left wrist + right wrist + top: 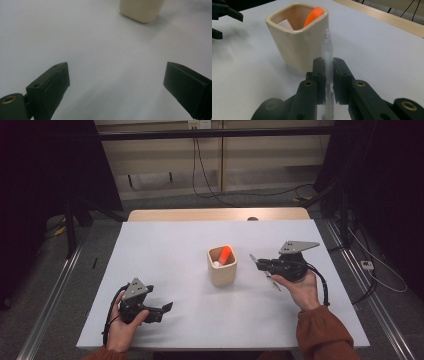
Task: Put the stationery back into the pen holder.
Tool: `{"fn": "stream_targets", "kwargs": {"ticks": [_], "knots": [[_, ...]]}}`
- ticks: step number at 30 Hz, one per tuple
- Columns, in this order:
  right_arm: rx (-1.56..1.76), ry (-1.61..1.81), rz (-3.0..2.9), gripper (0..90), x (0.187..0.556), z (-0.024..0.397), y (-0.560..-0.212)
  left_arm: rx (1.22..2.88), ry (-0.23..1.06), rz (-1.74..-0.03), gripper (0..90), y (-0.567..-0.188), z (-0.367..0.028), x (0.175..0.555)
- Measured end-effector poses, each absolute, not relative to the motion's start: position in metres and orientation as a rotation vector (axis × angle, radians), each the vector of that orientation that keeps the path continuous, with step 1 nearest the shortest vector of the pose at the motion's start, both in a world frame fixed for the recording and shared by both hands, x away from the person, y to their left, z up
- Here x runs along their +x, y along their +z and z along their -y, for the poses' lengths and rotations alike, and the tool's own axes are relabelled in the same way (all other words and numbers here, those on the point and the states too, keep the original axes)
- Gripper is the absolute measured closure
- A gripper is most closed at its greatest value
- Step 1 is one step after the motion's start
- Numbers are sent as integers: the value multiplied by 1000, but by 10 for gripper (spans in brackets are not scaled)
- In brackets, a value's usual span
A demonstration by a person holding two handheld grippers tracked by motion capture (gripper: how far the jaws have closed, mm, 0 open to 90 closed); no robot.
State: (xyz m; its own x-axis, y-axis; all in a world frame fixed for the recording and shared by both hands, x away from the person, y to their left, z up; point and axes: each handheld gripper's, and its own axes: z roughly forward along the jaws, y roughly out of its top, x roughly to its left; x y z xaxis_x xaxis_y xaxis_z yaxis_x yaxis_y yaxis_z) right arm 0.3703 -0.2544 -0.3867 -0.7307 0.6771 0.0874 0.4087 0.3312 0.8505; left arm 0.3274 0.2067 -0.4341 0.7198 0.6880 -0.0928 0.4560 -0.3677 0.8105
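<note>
A cream square cup [222, 265] [297, 42] [142, 10] stands mid-table with an orange piece [313, 15] and a white piece [284, 23] inside it. My right gripper [257, 263] [328, 63] hovers just right of the cup, shut on a clear frosted pen [328, 53] [272, 281] that sticks out past the jaws toward the cup. At the near left my left gripper [167, 309] [116, 82] rests low over the table, open, with nothing between its jaws.
The white table [165, 255] has a wooden strip [215, 214] along its far edge. Cables [210, 190] run over the floor behind it, and dark curtains hang at both sides.
</note>
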Motion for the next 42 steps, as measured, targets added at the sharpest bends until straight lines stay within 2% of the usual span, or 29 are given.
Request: {"fn": "stream_targets", "kwargs": {"ticks": [42], "knots": [[881, 1576, -2103, 815, 374, 233, -352, 2030, 344, -854, 66, -432, -203, 328]]}}
